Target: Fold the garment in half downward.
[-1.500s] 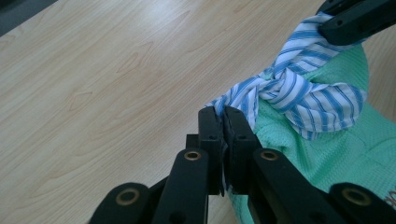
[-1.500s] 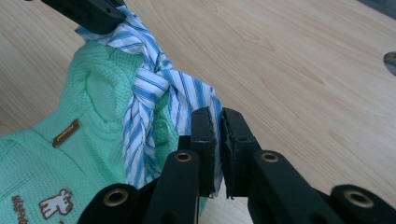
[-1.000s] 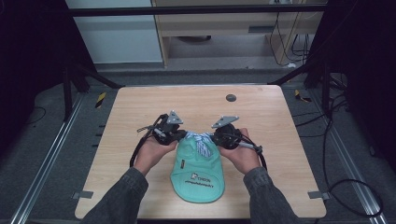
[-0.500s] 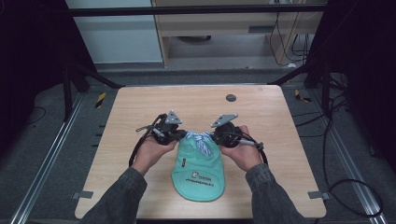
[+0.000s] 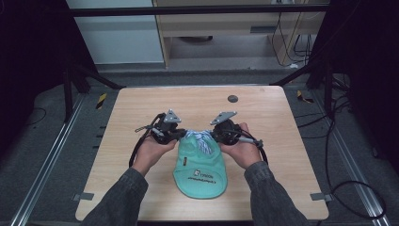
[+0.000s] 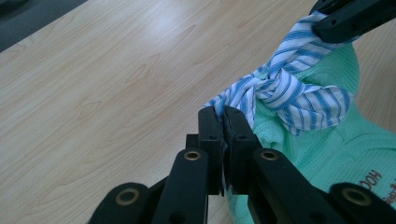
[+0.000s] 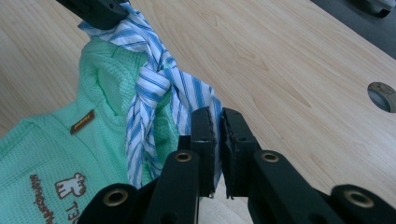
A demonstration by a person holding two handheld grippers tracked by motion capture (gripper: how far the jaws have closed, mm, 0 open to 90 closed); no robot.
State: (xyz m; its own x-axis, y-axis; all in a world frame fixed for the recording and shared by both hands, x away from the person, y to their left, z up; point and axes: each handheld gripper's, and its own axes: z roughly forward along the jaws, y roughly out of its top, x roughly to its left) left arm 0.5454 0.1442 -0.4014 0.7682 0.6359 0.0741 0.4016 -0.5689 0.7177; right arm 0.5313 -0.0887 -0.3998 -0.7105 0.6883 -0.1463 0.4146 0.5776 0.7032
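Note:
A small mint-green garment (image 5: 200, 175) lies flat on the wooden table (image 5: 141, 108), its collar toward the far side. A blue-and-white striped scarf (image 5: 200, 140) is knotted at that collar. My left gripper (image 5: 182, 135) is shut on the scarf's left end, seen close in the left gripper view (image 6: 224, 114) beside the knot (image 6: 285, 91). My right gripper (image 5: 212, 136) is shut on the other end, its jaws pinching striped cloth (image 7: 218, 116) by the green garment (image 7: 42, 158). Each gripper view shows the opposite gripper's jaws on the scarf at its top edge.
A round dark grommet hole (image 5: 232, 99) sits in the table near its far edge, also at the right of the right gripper view (image 7: 383, 95). Bare wood surrounds the garment. Dark frame rails and cables run along the floor on both sides.

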